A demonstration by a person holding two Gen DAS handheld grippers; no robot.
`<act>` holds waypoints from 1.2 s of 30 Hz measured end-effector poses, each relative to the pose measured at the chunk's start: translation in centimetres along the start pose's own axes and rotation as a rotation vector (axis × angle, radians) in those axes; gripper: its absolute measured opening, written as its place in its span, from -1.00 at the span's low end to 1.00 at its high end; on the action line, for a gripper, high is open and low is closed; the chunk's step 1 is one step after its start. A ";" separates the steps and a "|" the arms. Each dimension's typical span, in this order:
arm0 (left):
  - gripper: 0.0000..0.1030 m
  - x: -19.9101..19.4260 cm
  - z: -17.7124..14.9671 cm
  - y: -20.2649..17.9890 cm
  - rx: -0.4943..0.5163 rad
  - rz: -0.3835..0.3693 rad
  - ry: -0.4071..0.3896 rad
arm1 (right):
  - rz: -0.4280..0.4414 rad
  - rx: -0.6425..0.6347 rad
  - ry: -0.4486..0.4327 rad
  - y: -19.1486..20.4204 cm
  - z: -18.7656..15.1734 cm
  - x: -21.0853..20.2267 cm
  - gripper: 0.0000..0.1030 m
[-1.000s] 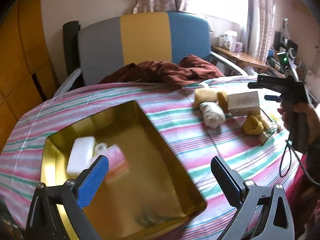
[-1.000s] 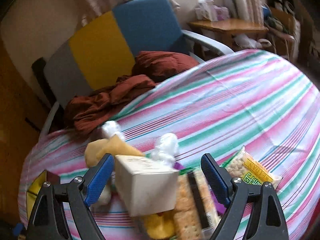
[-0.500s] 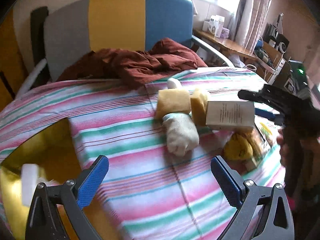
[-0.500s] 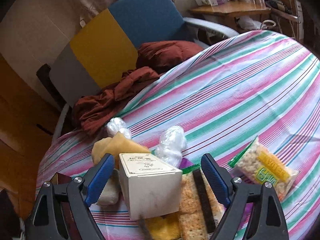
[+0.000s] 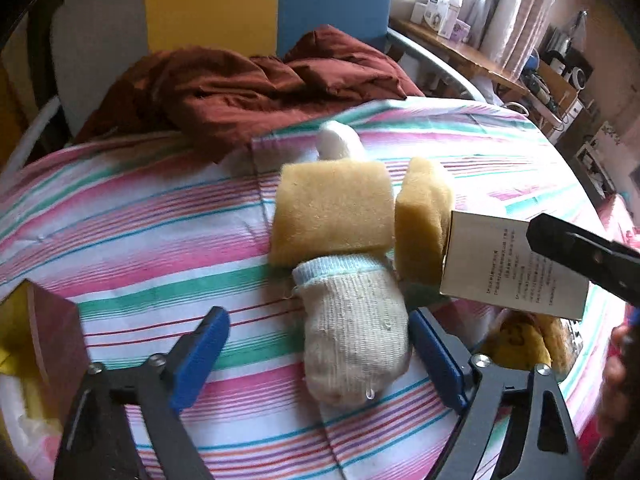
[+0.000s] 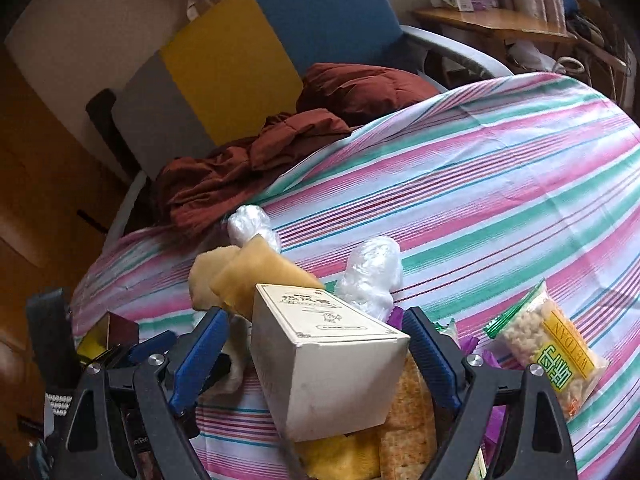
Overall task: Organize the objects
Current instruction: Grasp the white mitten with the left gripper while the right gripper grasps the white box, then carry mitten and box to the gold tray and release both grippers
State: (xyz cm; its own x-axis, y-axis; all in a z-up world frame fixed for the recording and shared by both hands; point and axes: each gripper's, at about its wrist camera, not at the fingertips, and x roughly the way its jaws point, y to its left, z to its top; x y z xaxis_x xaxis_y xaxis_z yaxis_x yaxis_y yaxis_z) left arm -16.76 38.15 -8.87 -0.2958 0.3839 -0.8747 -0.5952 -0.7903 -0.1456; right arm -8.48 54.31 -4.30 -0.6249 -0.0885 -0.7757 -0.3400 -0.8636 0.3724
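Observation:
A cream sock (image 5: 352,332) with a pale blue cuff lies on the striped cloth between the fingers of my left gripper (image 5: 316,360). Its jaws are closing; the right pad is at the sock and the left pad stands apart. Two yellow sponges (image 5: 332,212) (image 5: 424,224) lie just behind the sock. My right gripper (image 6: 316,360) hangs open around a white carton (image 6: 328,364), which rests on a pile of snacks; its left pad is clear of the carton. The gold tin's corner (image 5: 40,320) shows at the left edge.
Two plastic-wrapped rolls (image 6: 248,220) (image 6: 372,276), a snack bag (image 6: 548,348) and crackers (image 6: 408,420) lie around the carton. A maroon cloth (image 5: 248,84) spills from the chair (image 5: 208,12) onto the table's far edge. Striped cloth (image 6: 500,184) stretches bare to the right.
My left gripper has swung right from over the gold tin and come down around the sock, its jaws narrowing. The right gripper has stayed over the carton.

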 end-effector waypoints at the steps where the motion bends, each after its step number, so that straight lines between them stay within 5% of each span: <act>1: 0.65 0.2 0.0 0.0 -0.007 -0.020 0.007 | -0.011 -0.015 0.001 0.2 -0.1 0.0 0.75; 6: 0.03 -0.3 -0.6 -0.9 0.028 -0.088 -0.002 | -0.061 -0.108 0.016 1.2 -0.6 0.4 0.39; 15: 0.00 -3.8 -3.9 -0.4 0.034 -0.069 -0.066 | 0.004 -0.209 -0.021 2.9 -1.2 -1.1 0.07; 20: 0.00 -6.2 -5.6 0.6 -0.001 -0.081 -0.083 | 0.116 -0.338 0.025 5.6 -2.7 -1.3 0.04; 36: 0.01 -12.4 -9.9 2.4 -0.030 -0.082 -0.153 | 0.036 -0.420 0.133 7.2 -4.6 1.8 0.01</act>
State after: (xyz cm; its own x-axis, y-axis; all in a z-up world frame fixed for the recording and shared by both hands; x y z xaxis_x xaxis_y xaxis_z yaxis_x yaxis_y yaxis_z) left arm -7.15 26.75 -2.93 -0.3587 0.5140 -0.7792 -0.6000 -0.7664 -0.2293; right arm -8.85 45.66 -5.37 -0.5255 -0.1616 -0.8353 0.0128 -0.9832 0.1822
